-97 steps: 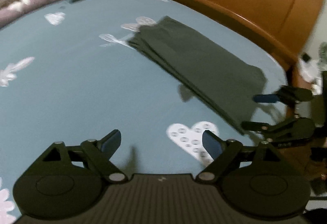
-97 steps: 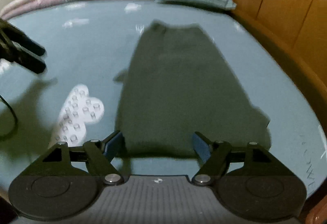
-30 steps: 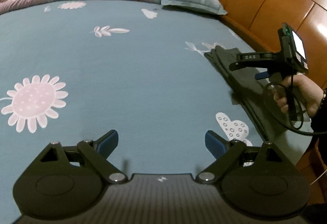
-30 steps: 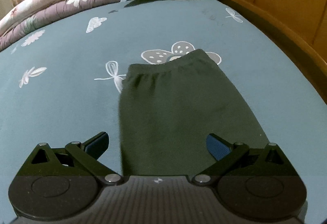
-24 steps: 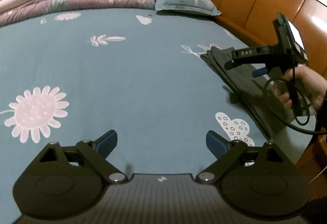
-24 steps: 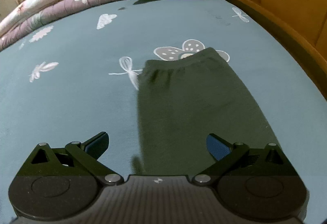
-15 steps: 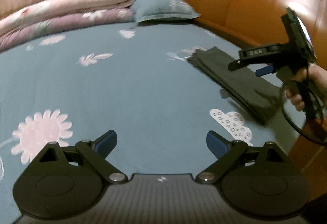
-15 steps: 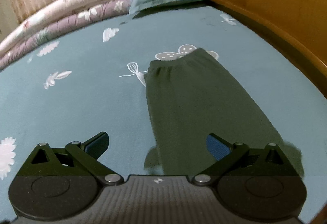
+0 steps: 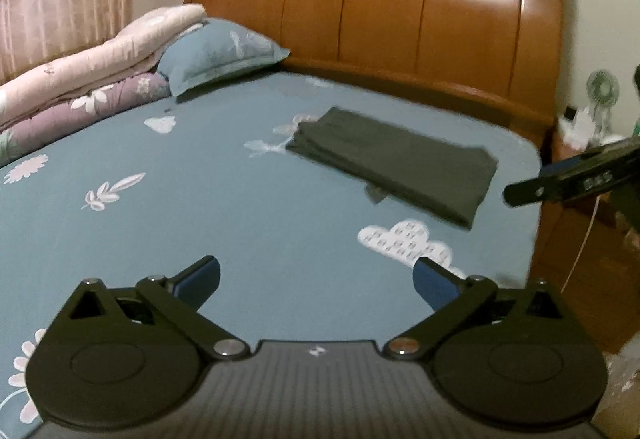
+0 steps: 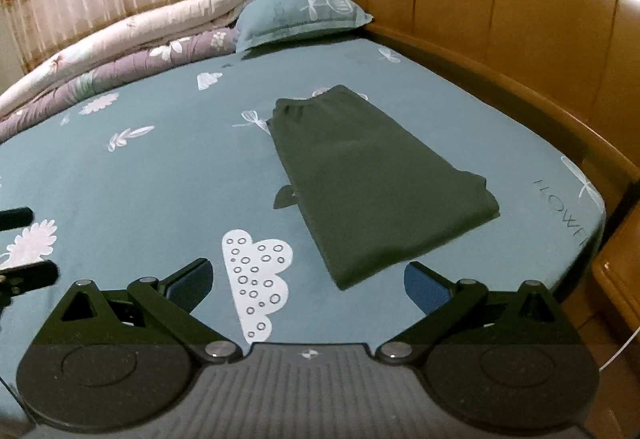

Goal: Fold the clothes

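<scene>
A dark green folded garment point(image 9: 394, 165) point(image 10: 372, 179) lies flat on the blue patterned bed sheet point(image 9: 200, 199) point(image 10: 140, 179), near the headboard side. My left gripper point(image 9: 316, 285) hovers over bare sheet well short of the garment, its jaws still opening with nothing between them. My right gripper point(image 10: 306, 281) stands open above the sheet just before the garment's near end, over a white cloud print, holding nothing. The right gripper's fingers point(image 9: 568, 179) show at the right edge of the left wrist view. The left gripper's fingers point(image 10: 24, 271) show at the left edge of the right wrist view.
A wooden headboard point(image 9: 400, 19) point(image 10: 500, 7) runs behind the bed. A blue pillow point(image 9: 216, 55) point(image 10: 300, 15) and rolled quilts point(image 9: 80, 79) point(image 10: 120, 39) lie at the far side. A wooden nightstand point(image 9: 580, 239) with a small fan point(image 9: 602, 91) stands beside the bed.
The right gripper has drawn back from over the garment toward the bed's near edge. The left gripper has rolled, so its view now takes in the headboard and the whole garment.
</scene>
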`<move>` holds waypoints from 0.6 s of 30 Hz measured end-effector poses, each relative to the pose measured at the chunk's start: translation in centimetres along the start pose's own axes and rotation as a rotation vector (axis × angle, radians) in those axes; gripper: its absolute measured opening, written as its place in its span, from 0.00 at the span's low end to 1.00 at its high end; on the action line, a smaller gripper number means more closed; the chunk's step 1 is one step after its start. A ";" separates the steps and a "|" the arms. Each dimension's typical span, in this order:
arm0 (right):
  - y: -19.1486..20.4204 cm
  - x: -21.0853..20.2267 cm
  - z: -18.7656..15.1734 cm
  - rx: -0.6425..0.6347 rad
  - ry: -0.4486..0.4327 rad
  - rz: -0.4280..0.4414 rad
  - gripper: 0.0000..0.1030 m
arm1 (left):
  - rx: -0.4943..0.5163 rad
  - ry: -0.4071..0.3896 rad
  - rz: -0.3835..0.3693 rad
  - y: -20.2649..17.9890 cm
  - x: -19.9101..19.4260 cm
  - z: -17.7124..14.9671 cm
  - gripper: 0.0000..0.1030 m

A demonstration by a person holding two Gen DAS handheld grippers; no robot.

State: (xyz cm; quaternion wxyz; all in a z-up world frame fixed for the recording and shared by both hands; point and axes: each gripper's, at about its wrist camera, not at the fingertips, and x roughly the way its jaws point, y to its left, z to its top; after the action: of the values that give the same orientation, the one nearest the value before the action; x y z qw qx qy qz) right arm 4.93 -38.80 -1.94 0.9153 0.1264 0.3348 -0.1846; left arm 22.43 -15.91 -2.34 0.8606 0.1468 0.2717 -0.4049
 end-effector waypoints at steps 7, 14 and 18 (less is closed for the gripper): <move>-0.3 4.2 0.7 0.023 -0.010 0.058 1.00 | 0.069 0.052 0.083 -0.3 1.2 -1.0 0.99; -2.0 10.6 1.1 0.018 0.044 0.083 1.00 | 0.008 0.096 0.141 -0.2 1.4 -1.6 0.99; -2.9 11.0 -0.2 -0.008 0.068 0.102 1.00 | -0.006 0.108 0.169 -0.5 1.4 -1.4 0.99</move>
State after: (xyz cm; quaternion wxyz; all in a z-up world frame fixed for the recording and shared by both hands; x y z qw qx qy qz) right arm 11.36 -44.07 -9.68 0.9122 0.1460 0.3593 -0.1321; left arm 22.35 -16.45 -4.29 0.8762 0.1881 0.3057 -0.3215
